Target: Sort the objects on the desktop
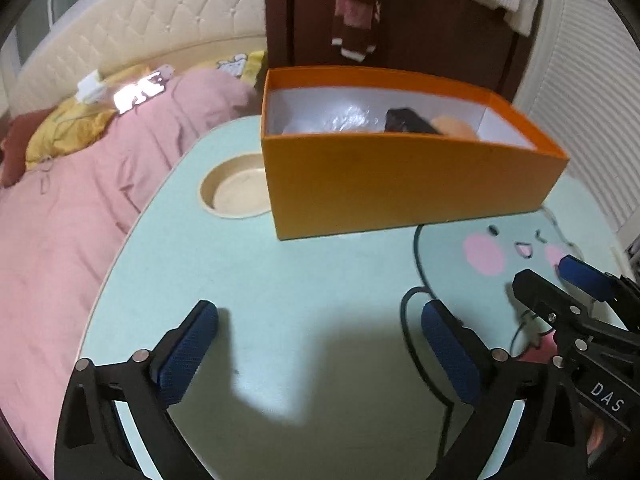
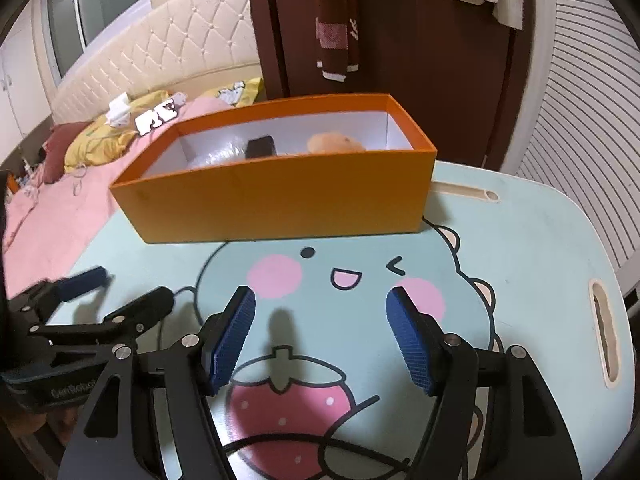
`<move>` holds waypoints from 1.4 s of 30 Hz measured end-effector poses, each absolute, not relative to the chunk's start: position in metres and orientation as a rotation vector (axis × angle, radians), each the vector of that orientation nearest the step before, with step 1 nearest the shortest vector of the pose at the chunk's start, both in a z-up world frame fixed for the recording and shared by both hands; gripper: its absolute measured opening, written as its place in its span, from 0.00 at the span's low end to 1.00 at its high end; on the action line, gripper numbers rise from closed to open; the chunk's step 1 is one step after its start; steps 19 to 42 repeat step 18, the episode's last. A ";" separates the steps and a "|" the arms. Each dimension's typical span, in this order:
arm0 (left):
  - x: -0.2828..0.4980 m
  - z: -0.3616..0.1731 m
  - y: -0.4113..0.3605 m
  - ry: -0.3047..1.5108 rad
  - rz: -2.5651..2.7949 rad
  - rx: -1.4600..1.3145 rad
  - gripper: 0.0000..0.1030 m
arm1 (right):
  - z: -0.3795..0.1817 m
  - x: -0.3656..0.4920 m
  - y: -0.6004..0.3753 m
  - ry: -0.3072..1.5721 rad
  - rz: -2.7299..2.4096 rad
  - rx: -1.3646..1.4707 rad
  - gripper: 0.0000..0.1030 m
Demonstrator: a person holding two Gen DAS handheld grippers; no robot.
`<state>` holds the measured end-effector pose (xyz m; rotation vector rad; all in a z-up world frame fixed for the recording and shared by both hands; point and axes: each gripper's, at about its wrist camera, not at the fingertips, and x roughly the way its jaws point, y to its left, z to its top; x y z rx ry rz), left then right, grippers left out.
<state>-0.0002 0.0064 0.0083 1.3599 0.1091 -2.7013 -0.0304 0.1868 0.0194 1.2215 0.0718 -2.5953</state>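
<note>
An open orange box [image 1: 400,184] stands at the back of the mint-green lap table [image 1: 280,280]; it also shows in the right wrist view [image 2: 280,204]. Inside lie a dark object [image 1: 408,120], a peach-coloured round thing [image 1: 452,126] and shiny clear wrapping [image 1: 344,116]; the dark object [image 2: 261,147] and the peach thing [image 2: 334,142] show in the right wrist view too. My left gripper [image 1: 320,344] is open and empty, low over the table in front of the box. My right gripper [image 2: 322,336] is open and empty over the cartoon print.
A round recessed cup holder [image 1: 236,188] sits left of the box. The table has a slot [image 2: 466,194] behind the box and a handle cutout [image 2: 604,336] at its right edge. A bed with pink bedding [image 1: 80,200] lies left. A dark door [image 2: 400,40] stands behind.
</note>
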 end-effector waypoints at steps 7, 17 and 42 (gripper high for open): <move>0.005 0.006 0.001 0.136 -2.668 1.307 0.99 | 0.009 -0.033 0.186 0.105 -2.610 1.279 0.80; 0.006 -0.001 -0.002 0.148 -2.657 1.277 0.99 | 0.008 -0.030 0.184 0.147 -2.622 1.274 0.83; 0.006 -0.001 -0.003 0.149 -2.656 1.274 0.99 | 0.007 -0.030 0.184 0.149 -2.623 1.273 0.83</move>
